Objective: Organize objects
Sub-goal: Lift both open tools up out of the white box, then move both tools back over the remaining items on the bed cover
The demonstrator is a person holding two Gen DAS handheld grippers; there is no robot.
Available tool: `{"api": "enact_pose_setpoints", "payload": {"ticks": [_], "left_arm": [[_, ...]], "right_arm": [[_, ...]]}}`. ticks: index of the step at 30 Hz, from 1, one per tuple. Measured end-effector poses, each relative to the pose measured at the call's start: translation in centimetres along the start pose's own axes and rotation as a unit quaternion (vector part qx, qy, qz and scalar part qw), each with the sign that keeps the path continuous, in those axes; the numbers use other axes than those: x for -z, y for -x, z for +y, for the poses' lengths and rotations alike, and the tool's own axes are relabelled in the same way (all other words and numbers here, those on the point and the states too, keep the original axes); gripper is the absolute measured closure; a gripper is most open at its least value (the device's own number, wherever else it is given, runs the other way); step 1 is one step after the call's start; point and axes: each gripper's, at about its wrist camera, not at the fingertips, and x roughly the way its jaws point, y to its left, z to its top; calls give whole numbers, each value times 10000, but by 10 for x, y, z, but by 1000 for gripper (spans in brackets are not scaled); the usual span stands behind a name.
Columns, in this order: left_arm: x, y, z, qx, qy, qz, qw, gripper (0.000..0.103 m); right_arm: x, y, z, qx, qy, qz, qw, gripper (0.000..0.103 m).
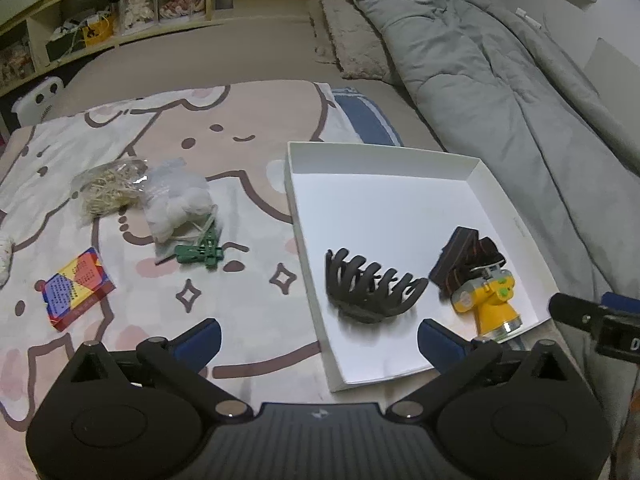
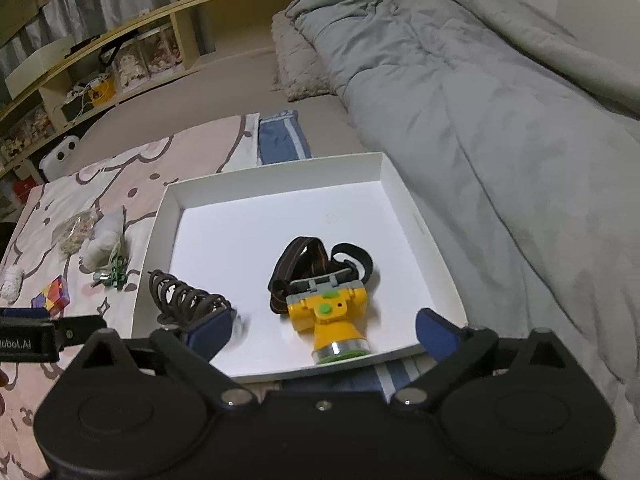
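A white shallow box [image 1: 400, 160] [image 2: 276, 170] lies on the bed. In it are a dark hair claw clip [image 1: 370, 286] [image 2: 184, 298] and a yellow headlamp with a dark strap [image 1: 486, 296] [image 2: 330, 316]. On the cartoon blanket left of the box lie a green clip [image 1: 200, 252] [image 2: 114, 276], a bag of white cotton balls [image 1: 178, 200], a bag of pale strands [image 1: 106, 190] and a colourful card box [image 1: 76, 288] [image 2: 54, 294]. My left gripper [image 1: 320, 344] is open and empty over the box's near left edge. My right gripper [image 2: 324, 332] is open and empty above the headlamp.
A grey duvet [image 1: 500, 80] [image 2: 500, 100] fills the right side of the bed. A fuzzy pillow [image 1: 352, 36] lies behind the box. Wooden shelves [image 1: 100, 20] run along the far left. A white cloth roll [image 2: 11, 282] lies at the blanket's left.
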Motion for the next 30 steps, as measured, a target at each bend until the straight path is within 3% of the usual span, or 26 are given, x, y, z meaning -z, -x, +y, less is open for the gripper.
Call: {"api": "enact_pose_setpoints", "payload": {"ticks": [18, 30], "left_arm": [[4, 3, 30, -124, 169, -125, 9997, 0], [1, 14, 79, -567, 306, -179, 9978, 0]], "right_arm": [[3, -3, 18, 93, 111, -44, 9999, 0], [-9, -19, 63, -155, 341, -51, 9993, 0]]}}
